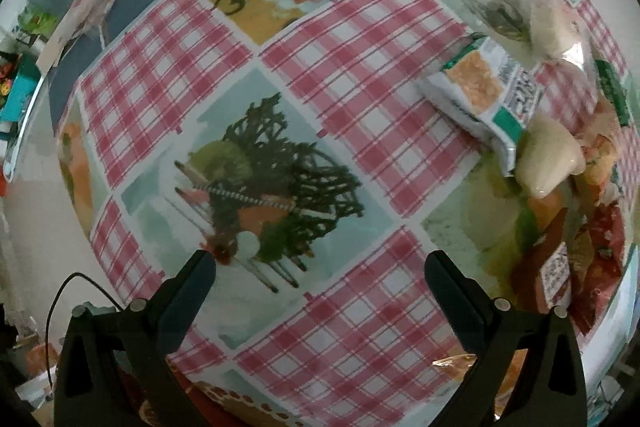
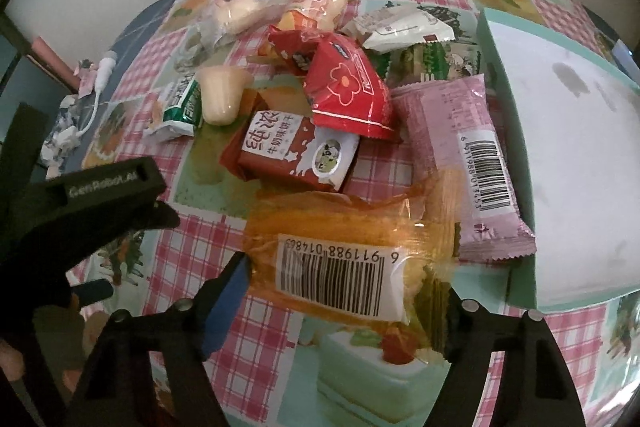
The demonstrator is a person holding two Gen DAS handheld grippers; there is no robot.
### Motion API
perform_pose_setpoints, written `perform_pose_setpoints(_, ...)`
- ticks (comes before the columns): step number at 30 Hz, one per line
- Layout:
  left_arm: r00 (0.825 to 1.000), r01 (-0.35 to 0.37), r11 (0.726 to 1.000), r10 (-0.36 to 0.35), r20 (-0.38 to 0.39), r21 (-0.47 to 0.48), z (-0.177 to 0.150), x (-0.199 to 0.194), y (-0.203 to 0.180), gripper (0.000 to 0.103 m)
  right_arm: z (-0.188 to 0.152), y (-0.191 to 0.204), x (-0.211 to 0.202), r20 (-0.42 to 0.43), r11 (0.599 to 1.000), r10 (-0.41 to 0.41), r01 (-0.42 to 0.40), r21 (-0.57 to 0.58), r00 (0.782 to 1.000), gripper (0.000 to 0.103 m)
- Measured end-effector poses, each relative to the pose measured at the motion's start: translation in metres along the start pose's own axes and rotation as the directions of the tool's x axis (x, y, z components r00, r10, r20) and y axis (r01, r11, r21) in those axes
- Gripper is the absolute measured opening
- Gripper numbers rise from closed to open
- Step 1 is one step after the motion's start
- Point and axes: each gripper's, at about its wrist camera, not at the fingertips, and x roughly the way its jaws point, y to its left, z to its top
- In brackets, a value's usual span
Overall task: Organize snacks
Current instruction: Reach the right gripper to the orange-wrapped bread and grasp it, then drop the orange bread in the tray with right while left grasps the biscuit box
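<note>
Snacks lay in a loose heap on a checked tablecloth [image 2: 192, 239], ahead of the right gripper [image 2: 344, 291]. Going left to right as that gripper saw it: the left gripper [image 2: 120, 195] reached in from the left edge, black, with printed lettering on its body. Beyond it, a green-and-white packet [image 2: 180, 109] lay touching a pale jelly cup [image 2: 220, 99]. Near the middle a red biscuit pack [image 2: 296, 151] sat under a red wrapper with a flower outline [image 2: 348, 91]. Straight ahead and closest, an orange transparent packet [image 2: 340, 259] with a barcode label lay between the right gripper's two fingers; the blue-padded left finger [image 2: 224, 299] touched its edge, while on the right side contact could not be judged, so whether the packet was gripped or merely straddled I cannot tell. To the right of it lay a pink packet [image 2: 468, 163], its far side against a mint-rimmed white tray [image 2: 560, 147], which filled the right side.

From the left gripper's [image 1: 320, 267] own camera, its jaws stood wide apart over bare cloth [image 1: 280, 67] with nothing between them. To its right, the green-and-white packet [image 1: 480, 95] and the jelly cup [image 1: 548, 159] showed at the heap's edge, blurred.
</note>
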Motion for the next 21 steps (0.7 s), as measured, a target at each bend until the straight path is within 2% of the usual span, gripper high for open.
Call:
perform_pose_setpoints(11,0.998,0.045,0.999,-0.046,0.05,0.024,0.012,-0.016,0.008,0.103,-0.006,-0.014,-0.037,0.067,0.999,0.036,-0.034,-0.031,0.997,0.067)
perform_pose_setpoints(21,0.994,0.072,0.984,-0.084,0.067,0.165,0.009,-0.021,-0.043,0.103,0.001,-0.043,-0.074,0.16,0.995,0.065,-0.075,0.058,0.985,0.066)
